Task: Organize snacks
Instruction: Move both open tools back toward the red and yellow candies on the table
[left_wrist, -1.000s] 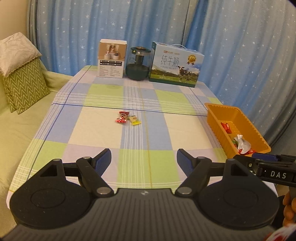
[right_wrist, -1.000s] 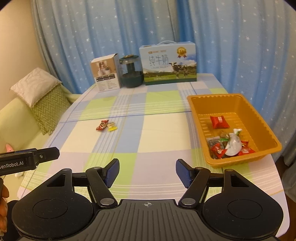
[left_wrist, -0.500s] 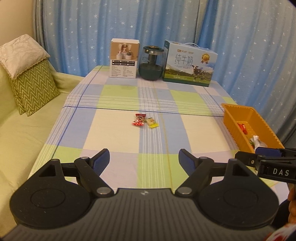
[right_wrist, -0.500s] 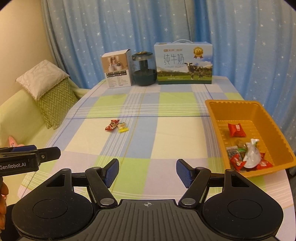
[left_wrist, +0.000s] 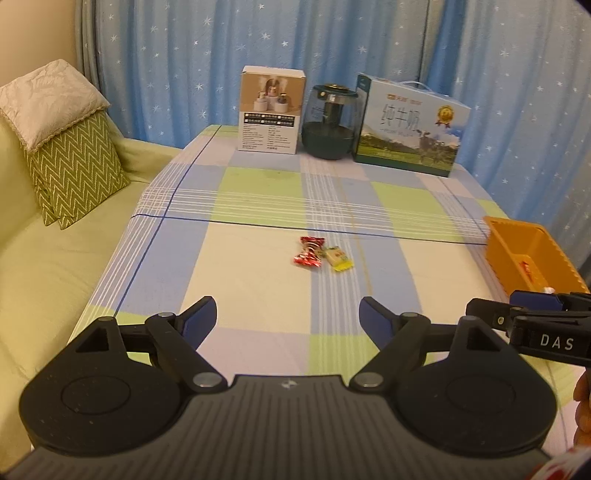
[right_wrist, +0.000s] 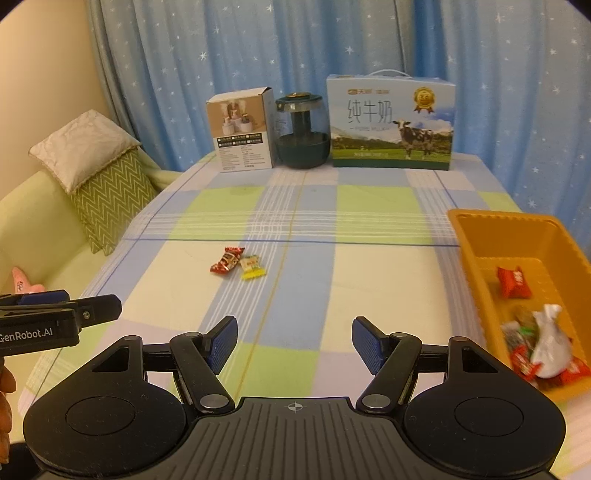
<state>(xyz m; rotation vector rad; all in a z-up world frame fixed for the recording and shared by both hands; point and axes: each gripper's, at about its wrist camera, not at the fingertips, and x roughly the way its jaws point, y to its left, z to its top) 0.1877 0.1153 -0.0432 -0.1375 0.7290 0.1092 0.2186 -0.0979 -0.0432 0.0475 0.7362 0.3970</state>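
Note:
A red wrapped candy (left_wrist: 309, 252) and a yellow wrapped candy (left_wrist: 337, 259) lie side by side mid-table; they also show in the right wrist view as the red candy (right_wrist: 227, 260) and the yellow candy (right_wrist: 252, 267). An orange tray (right_wrist: 476, 240) at the right edge holds several wrapped snacks and a white wrapper (right_wrist: 550, 345); its corner shows in the left wrist view (left_wrist: 517, 243). My left gripper (left_wrist: 287, 317) is open and empty, short of the candies. My right gripper (right_wrist: 294, 341) is open and empty beside the tray.
At the table's far edge stand a white product box (left_wrist: 270, 110), a dark green glass jar (left_wrist: 330, 123) and a milk carton box (left_wrist: 410, 127). A sofa with a green zigzag cushion (left_wrist: 74, 166) lies left. Blue star curtains hang behind.
Both grippers have swung left and moved closer over the table: the candies sit nearer and more central in both views, and the tray has slid toward the right edge. Both stay open.

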